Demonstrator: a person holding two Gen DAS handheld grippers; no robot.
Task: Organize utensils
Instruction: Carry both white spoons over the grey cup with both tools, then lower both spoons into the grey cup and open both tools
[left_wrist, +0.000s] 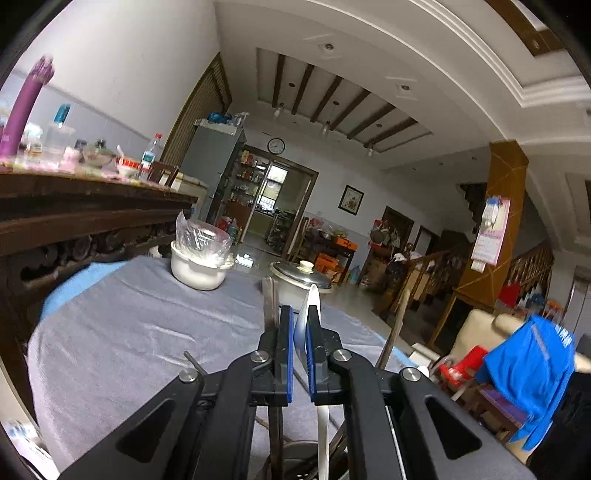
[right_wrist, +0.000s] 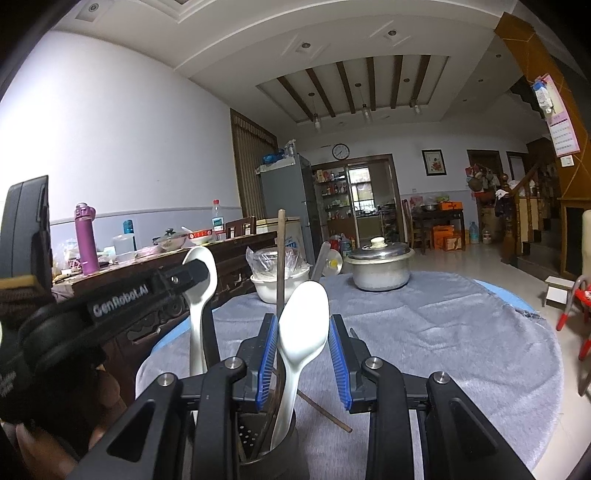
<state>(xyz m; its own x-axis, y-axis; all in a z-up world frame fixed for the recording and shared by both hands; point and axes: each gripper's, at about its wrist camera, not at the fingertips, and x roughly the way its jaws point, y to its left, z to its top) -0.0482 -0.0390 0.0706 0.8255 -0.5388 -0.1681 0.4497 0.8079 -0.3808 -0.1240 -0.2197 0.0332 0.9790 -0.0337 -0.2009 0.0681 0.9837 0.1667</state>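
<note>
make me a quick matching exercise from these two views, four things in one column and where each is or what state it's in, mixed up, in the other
Things
1. left gripper
2. right gripper
3. metal pot
4. purple bottle

Places or states
a. lid on, far side of the grey cloth
b. on the wooden sideboard
c. shut on a white spoon
d. jaws either side of a second white spoon standing in the dark holder

Pairs: 1-c, 2-d, 3-a, 4-b

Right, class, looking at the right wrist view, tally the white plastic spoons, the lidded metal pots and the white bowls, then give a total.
White plastic spoons: 2
Lidded metal pot: 1
White bowl under clear plastic: 1
Total: 4
</note>
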